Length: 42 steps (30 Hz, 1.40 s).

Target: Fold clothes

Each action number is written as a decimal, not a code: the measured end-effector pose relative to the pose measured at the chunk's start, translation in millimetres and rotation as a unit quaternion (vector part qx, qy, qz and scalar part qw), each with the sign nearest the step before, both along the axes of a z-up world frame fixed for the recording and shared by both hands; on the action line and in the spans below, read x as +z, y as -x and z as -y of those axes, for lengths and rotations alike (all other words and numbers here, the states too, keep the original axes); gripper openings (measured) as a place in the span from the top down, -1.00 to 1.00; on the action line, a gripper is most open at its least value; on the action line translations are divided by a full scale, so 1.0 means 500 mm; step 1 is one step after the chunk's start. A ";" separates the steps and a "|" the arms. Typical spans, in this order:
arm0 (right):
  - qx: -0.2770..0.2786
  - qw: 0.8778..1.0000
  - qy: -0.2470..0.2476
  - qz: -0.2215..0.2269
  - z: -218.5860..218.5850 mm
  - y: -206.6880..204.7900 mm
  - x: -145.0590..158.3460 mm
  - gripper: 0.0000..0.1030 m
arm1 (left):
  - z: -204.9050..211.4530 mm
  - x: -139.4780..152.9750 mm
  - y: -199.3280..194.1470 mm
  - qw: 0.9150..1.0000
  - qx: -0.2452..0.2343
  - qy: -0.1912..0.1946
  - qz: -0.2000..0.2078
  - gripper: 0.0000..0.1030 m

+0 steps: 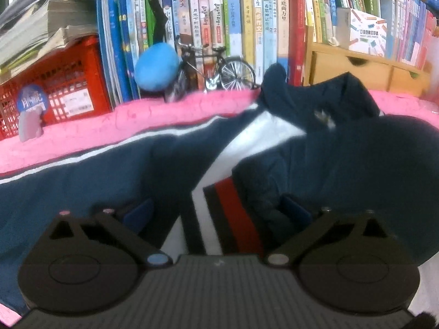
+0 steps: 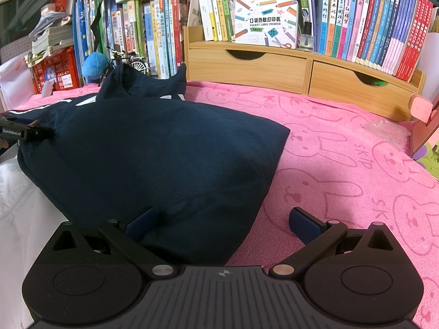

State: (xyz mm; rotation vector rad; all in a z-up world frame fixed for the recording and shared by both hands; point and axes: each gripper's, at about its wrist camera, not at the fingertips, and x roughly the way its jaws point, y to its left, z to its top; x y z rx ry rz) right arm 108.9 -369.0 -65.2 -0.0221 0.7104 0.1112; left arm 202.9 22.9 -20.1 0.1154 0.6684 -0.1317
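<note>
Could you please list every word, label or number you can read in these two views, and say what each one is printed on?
"口袋热敏打印机" and "POCKET LABEL PRINTER": white box on the wooden shelf.
"SKIP": pink towel, beside the rabbit drawings.
"海底两万里": spine of a blue book.
"小学生": spine of a white book.
Most other book spines, the round blue sticker on the red crate, and the lettering on the left gripper: too small or blurred to read.

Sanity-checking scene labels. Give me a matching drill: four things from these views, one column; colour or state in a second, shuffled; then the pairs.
Things:
1. towel
2. crate
3. garment
4. right gripper

Colour or state:
A. navy
B. open
C. pink with rabbit outlines
D. red

Pairs: 1-C, 2-D, 3-A, 4-B
</note>
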 end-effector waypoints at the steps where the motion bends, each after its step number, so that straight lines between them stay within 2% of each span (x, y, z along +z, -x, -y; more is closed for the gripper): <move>1: 0.000 1.000 0.000 0.000 0.000 0.000 0.000 -1.00 | 0.001 0.000 -0.004 1.000 0.001 0.002 -0.001 -1.00; 12: 0.001 1.000 0.000 0.000 -0.001 0.000 0.000 -1.00 | -0.031 0.006 -0.019 1.000 -0.023 0.004 -0.006 -1.00; 26: -0.001 1.000 0.002 0.000 -0.004 -0.001 0.000 -1.00 | -0.019 0.005 -0.016 1.000 -0.019 -0.010 0.000 -1.00; 31: -0.031 0.999 0.003 -0.015 -0.011 -0.008 0.008 -1.00 | -0.024 0.005 -0.019 1.000 -0.019 -0.004 -0.003 -1.00; 34: -0.078 0.996 0.020 -0.025 -0.038 -0.008 0.058 -0.97 | -0.027 0.004 -0.020 1.000 -0.019 0.000 -0.005 -1.00; 35: -0.078 0.996 0.022 -0.021 -0.057 -0.007 0.071 -0.97 | -0.028 0.004 -0.020 1.000 -0.019 0.003 -0.006 -1.00; 40: 0.003 1.000 0.008 0.025 -0.189 0.003 0.106 -1.00 | -0.033 0.005 -0.020 1.000 -0.014 0.017 -0.009 -1.00; 42: 0.036 0.998 0.002 0.043 -0.242 0.007 0.120 -1.00 | -0.048 0.017 -0.006 0.999 -0.014 0.042 -0.011 -0.99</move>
